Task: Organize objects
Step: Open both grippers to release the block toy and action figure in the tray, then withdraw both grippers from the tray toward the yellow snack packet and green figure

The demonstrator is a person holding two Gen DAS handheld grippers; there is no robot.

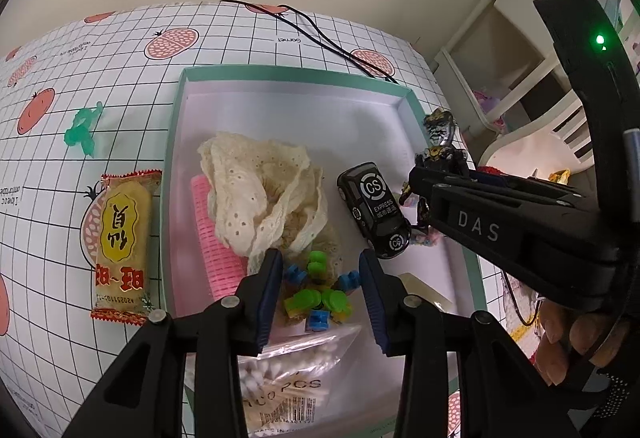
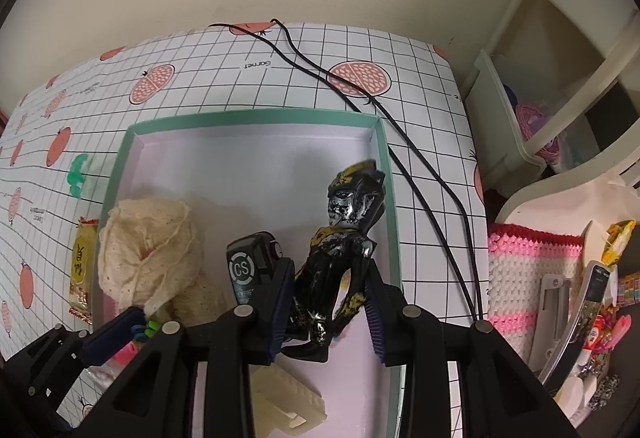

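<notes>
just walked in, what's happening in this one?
A person with a handheld gripper in each hand is sorting small items into a teal-rimmed box. The right gripper has a black and silver action figure between its fingers, over the box's right side. The left gripper is open around a green and blue block toy lying in the box, beside a lace cloth and toy car. A snack packet and green figurine lie outside on the table.
</notes>
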